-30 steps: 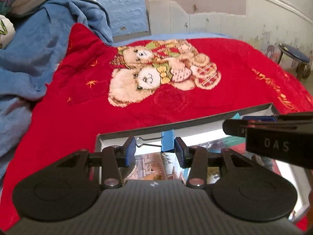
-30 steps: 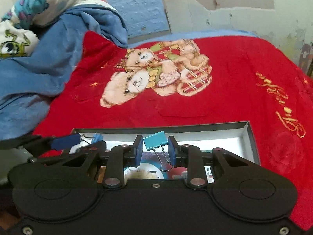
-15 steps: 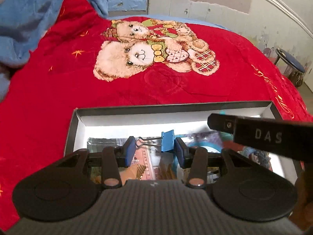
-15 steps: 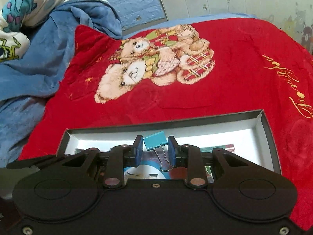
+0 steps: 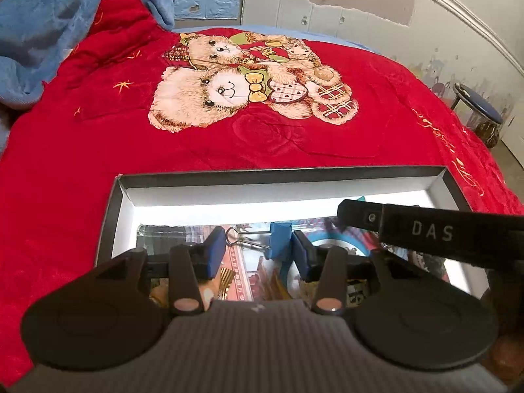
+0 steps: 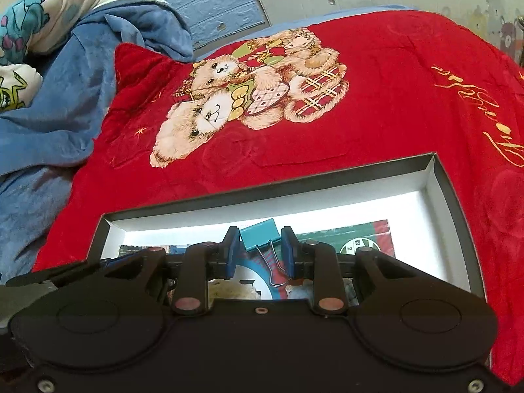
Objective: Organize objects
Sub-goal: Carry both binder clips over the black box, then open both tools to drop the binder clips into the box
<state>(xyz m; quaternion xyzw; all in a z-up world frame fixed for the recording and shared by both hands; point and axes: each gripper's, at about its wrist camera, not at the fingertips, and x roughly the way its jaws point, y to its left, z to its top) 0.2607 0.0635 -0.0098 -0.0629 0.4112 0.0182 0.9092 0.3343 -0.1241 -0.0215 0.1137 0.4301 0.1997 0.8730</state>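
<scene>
A shallow dark box with a white inside lies on the red bear blanket and holds printed cards. My left gripper hangs over the box with a blue binder clip lying sideways between its pads. Its jaws are opening, but the clip's wire handle and body still touch the pads. My right gripper is shut on a teal binder clip, whose wire handles hang toward me. In the left wrist view the right gripper's black side reaches in from the right.
The red blanket covers the bed beyond the box. A blue blanket and a cartoon-print quilt are heaped at the left. A small round stool stands by the wall at the right.
Both cameras have tipped down toward the box, so more of its inside shows. The right gripper has sunk a little. Each clip stays between its pads.
</scene>
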